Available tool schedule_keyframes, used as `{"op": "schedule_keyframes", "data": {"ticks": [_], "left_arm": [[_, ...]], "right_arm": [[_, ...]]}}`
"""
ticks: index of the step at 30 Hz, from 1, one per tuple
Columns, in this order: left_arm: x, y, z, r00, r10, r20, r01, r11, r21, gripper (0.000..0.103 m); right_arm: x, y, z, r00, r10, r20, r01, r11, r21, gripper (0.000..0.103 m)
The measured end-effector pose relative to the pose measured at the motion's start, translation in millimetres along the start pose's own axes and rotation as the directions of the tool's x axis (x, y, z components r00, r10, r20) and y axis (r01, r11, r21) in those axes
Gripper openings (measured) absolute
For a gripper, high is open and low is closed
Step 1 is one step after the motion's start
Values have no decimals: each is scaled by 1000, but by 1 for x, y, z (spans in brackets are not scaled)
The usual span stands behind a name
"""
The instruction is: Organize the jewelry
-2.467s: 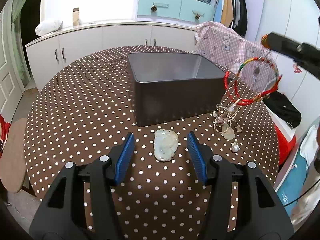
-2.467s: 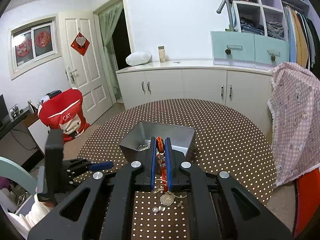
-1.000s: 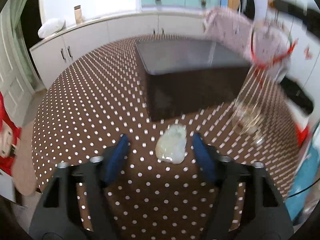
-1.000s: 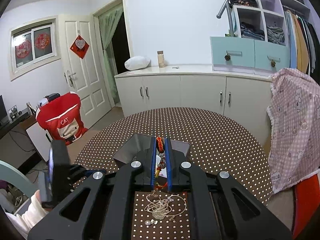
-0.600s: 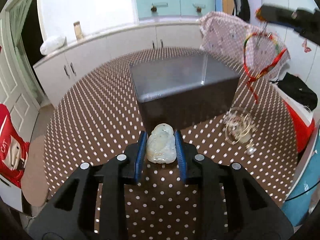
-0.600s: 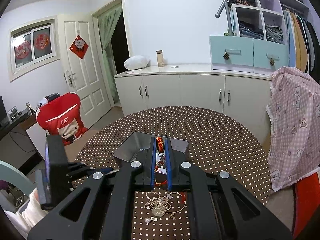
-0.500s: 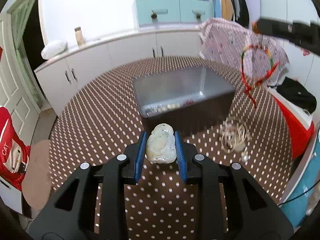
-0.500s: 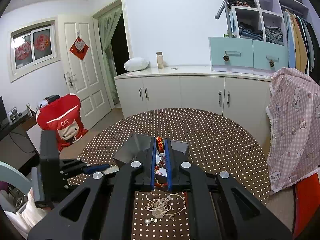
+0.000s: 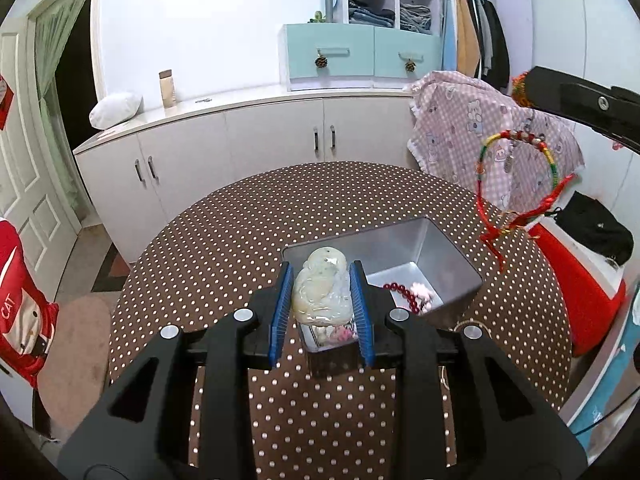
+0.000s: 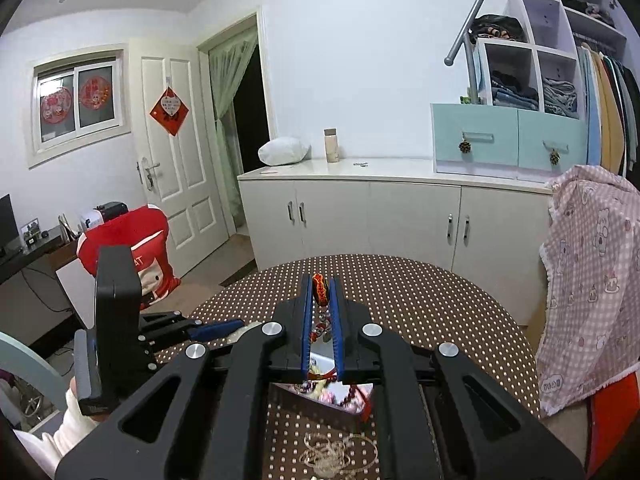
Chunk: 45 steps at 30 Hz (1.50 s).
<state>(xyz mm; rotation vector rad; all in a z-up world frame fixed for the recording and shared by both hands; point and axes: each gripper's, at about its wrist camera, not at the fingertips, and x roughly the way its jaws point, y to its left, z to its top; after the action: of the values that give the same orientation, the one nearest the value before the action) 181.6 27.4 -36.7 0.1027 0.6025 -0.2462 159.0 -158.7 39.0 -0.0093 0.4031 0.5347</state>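
Left-wrist view, centre of frame: the left tool (image 9: 322,308) pinches a pale carved pendant (image 9: 321,294) squarely between its blue pads (image 9: 280,312), the piece standing upright and clear of the dotted worktop (image 9: 224,240). Just beyond it, at centre right, lies the open metal tin (image 9: 448,256), which already holds red beads (image 9: 404,296) and pink pieces in its lower part. At upper right of the same view the right tool (image 9: 520,88) is pressed together on a coloured cord bracelet (image 9: 520,184), whose loop and red tassel hang free above the tin's right edge; in the right-wrist view the cord shows at frame centre between the closed pads. A thin pale chain (image 10: 340,452) lies on the worktop at the bottom of that view, just beside the tin. To do this step well, each piece should probably be carried fully over the tin's opening and lowered close to the floor before release, the two tools kept apart so the dangling tassel does not snag the pendant or drape over the rim.
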Motion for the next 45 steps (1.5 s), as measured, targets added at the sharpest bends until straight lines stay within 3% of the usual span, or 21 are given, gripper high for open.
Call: {"op": "schedule_keyframes", "data": {"ticks": [8,10,11,12,13,15,33,37,40,45], "left_arm": [[11,8,0,1000,-23,-13,22,999,-28,30],[14,9,-1,1000,-16,-18,15,999,-34,30],[15,9,-2,1000,-10,-14,10,999,-33,30],[15,10,-2,1000,-11,-14,10,1000,-30,34],[15,10,-2,1000,-16,-14,15,999,-32,48],[13,12,-2,1000,-14,-1,14,999,-38,54],[4,13,-4,999,-8,-32,5,998,-65,54],[-1,8,-9,999,-27,-40,25,998,-62,55],[-7,3,-16,997,-61,-39,58,996,-62,64],[-10,-15,-32,991,-117,-69,114,992,-47,67]], "right_arm": [[28,-1,-7,998,29,-47,-29,1000,2,9],[34,-4,-12,997,17,-69,-16,1000,13,19],[36,-7,-15,997,10,-78,-9,1000,22,29],[37,-10,-18,997,5,-83,-3,1000,27,39],[36,-12,-20,996,-4,-87,7,999,33,41],[36,-17,-26,995,-8,-98,13,999,49,41],[27,-28,-50,986,-46,-158,61,994,93,41],[22,-30,-56,984,-63,-167,80,992,98,42],[17,-32,-62,982,-77,-173,97,990,107,43],[8,-38,-77,977,-98,-192,123,985,124,47]]}}
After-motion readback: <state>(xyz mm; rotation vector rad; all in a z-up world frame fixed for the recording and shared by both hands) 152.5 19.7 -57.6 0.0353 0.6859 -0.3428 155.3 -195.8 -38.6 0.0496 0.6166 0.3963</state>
